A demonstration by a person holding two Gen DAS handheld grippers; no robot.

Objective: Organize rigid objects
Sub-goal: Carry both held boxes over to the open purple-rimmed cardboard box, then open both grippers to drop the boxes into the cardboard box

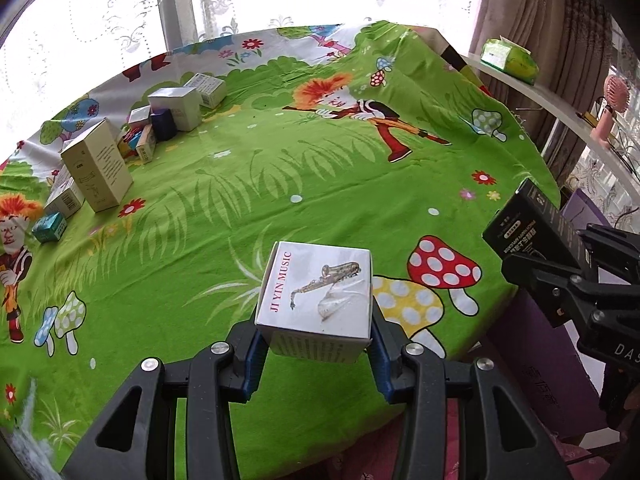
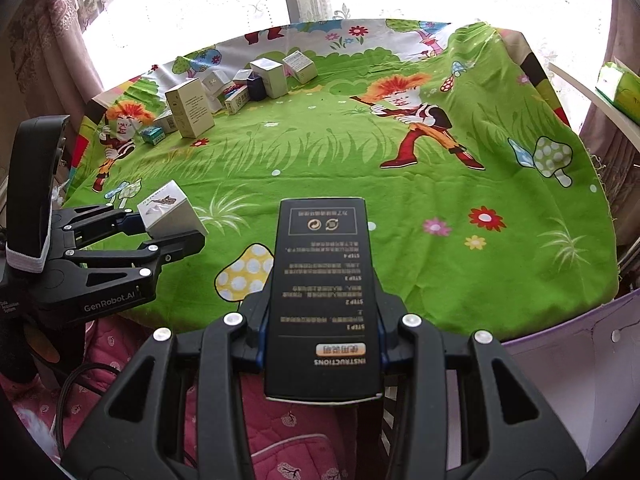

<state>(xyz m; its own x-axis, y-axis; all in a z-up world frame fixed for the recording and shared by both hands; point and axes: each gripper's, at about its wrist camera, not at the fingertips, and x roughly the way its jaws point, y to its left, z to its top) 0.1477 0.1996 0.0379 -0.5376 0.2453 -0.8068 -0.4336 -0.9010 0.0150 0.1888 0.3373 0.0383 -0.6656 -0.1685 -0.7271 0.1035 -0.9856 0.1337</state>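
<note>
Left tongs (image 1: 316,344) pinch my white box (image 1: 316,292), saxophone print up, at 6 o'clock of the left view, over the near edge of the worktop (image 1: 280,184). Right tongs (image 2: 322,344) pinch a black box (image 2: 322,296), printed face up, at 6 o'clock of the right view, also at the near edge. I read both boxes as lifted off the green cartoon cloth (image 2: 360,184). Box pile (image 1: 120,148) sits at 10 o'clock on the far left of the worktop, well apart from both tongs. Tissue pack (image 1: 508,58) on the sill at 1 o'clock.
</note>
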